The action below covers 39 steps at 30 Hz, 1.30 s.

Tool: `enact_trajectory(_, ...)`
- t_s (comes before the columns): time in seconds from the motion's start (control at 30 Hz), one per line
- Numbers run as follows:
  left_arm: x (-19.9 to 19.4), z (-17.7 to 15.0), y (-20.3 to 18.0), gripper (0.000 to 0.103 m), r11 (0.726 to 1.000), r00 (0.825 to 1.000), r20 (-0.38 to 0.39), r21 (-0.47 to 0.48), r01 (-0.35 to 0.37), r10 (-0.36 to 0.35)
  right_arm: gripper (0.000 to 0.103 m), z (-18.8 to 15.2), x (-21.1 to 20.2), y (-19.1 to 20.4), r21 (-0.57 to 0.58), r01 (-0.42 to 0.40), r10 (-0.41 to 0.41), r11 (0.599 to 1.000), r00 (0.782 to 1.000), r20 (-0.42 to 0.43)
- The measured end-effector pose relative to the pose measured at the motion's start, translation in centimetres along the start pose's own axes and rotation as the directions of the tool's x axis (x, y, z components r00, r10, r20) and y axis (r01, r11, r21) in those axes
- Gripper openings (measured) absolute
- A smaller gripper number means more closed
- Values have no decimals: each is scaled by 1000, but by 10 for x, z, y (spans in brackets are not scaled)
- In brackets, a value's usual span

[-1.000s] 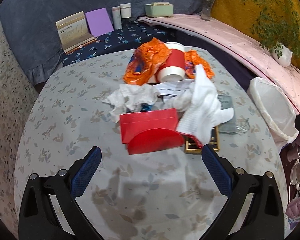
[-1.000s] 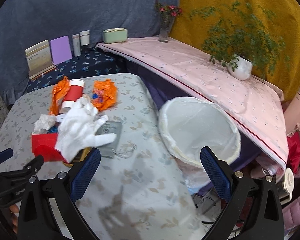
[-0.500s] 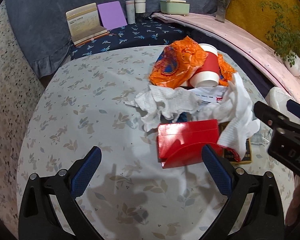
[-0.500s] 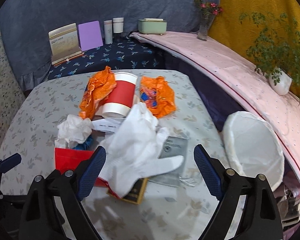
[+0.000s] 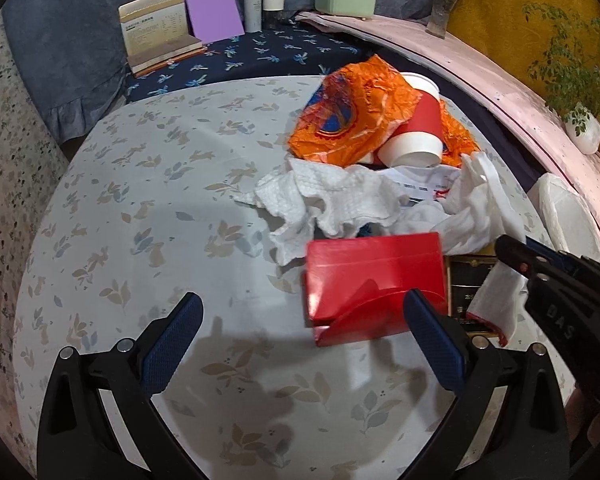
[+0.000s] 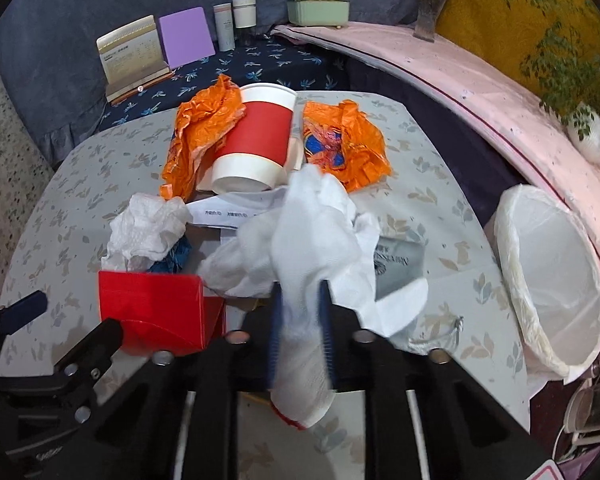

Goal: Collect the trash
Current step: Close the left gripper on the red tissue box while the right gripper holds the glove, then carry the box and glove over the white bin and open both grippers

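On the table (image 6: 440, 200), the right gripper (image 6: 300, 320) jaws have just closed on the white glove (image 6: 312, 232); left gripper (image 5: 300, 344) jaws gape empty.

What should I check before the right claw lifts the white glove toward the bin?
1. Grip: right claw has just closed onto the white glove, cloth pinched between the pads. Ok.
2. Snagging: glove lies over the red box and gold-edged box; whether it drags them, cannot tell.
3. Bin: lined white bin stands open beside the table, nothing seen inside. Ok.
4. Left claw: open, holding nothing, close to the red box and the right claw. Collision risk, not ok.
5. Path to the bin: grey pouch lies flat below it. Ok.
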<state>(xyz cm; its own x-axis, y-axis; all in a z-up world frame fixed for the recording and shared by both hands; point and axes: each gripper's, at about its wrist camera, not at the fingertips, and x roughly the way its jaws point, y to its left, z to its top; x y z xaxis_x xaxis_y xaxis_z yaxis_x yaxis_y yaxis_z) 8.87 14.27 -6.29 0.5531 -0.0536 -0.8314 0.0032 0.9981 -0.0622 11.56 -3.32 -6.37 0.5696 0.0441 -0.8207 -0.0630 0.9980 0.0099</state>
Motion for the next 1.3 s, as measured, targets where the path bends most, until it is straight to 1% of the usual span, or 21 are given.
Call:
enact_trajectory(0.17, 11, 1, -11, 94, 999, 999, -15, 15, 30, -30, 8, -3, -18, -18, 34, 26, -27, 999, 999, 30)
enact_trajectory(0.23, 15, 2, -15, 88, 999, 999, -20, 24, 45, -44, 8, -2, -27, -25, 41, 44, -46, 998, 998, 50)
enact_trajectory(0.27, 16, 2, -17, 87, 998, 998, -23, 29, 52, -52, 8, -1, -31, -29, 49, 51, -54, 998, 997, 61)
enact_trajectory(0.37, 21, 3, -23, 77, 996, 996, -36, 39, 81, -79, 8, 2, -43, -40, 73, 59, -65, 996, 994, 83)
enact_trajectory(0.43, 23, 4, -26, 68, 994, 994, -44, 45, 99, -97, 8, 3, -48, -45, 82, 65, -73, 995, 993, 93)
enact_trajectory(0.47, 23, 4, -28, 65, 993, 994, -46, 49, 105, -103, 8, 3, -50, -47, 85, 68, -76, 994, 992, 97)
enact_trajectory(0.5, 23, 4, -29, 59, 993, 994, -46, 53, 105, -103, 8, 3, -52, -49, 89, 69, -78, 994, 992, 99)
enact_trajectory(0.53, 22, 3, -31, 51, 993, 994, -46, 57, 105, -103, 8, 2, -53, -49, 92, 68, -78, 993, 992, 101)
enact_trajectory(0.57, 22, 3, -31, 45, 992, 993, -51, 60, 109, -106, 8, 2, -54, -50, 95, 68, -77, 993, 992, 101)
enact_trajectory(0.6, 22, 3, -32, 31, 992, 993, -55, 61, 112, -109, 8, 1, -54, -50, 97, 68, -78, 993, 992, 101)
enact_trajectory(0.63, 22, 2, -32, 22, 991, 991, -62, 58, 121, -118, 8, 0, -55, -51, 98, 68, -78, 993, 992, 102)
enact_trajectory(0.67, 21, 2, -32, 19, 990, 989, -68, 56, 133, -129, 8, -1, -55, -51, 99, 68, -78, 993, 992, 102)
enact_trajectory(0.7, 20, 2, -33, 10, 988, 988, -71, 53, 143, -139, 8, -2, -56, -52, 101, 67, -77, 993, 992, 103)
enact_trajectory(0.73, 18, 1, -33, 7, 987, 986, -75, 52, 154, -150, 8, -3, -57, -52, 103, 65, -76, 993, 992, 104)
enact_trajectory(0.83, 12, -2, -35, 3, 981, 980, -79, 48, 185, -181, 8, -4, -60, -54, 108, 63, -74, 992, 991, 109)
enact_trajectory(0.93, 3, -4, -36, 2, 979, 978, -68, 52, 199, -195, 8, -7, -65, -56, 112, 63, -76, 992, 990, 117)
enact_trajectory(1.03, -7, -5, -36, 0, 976, 976, -54, 53, 213, -210, 8, -9, -70, -59, 118, 63, -78, 991, 989, 126)
enact_trajectory(1.17, -21, -7, -40, 0, 967, 969, -48, 59, 246, -244, 8, -12, -76, -63, 128, 64, -82, 990, 988, 135)
enact_trajectory(1.3, -36, -10, -45, 0, 965, 967, -31, 65, 254, -252, 8, -14, -82, -67, 138, 63, -83, 988, 986, 143)
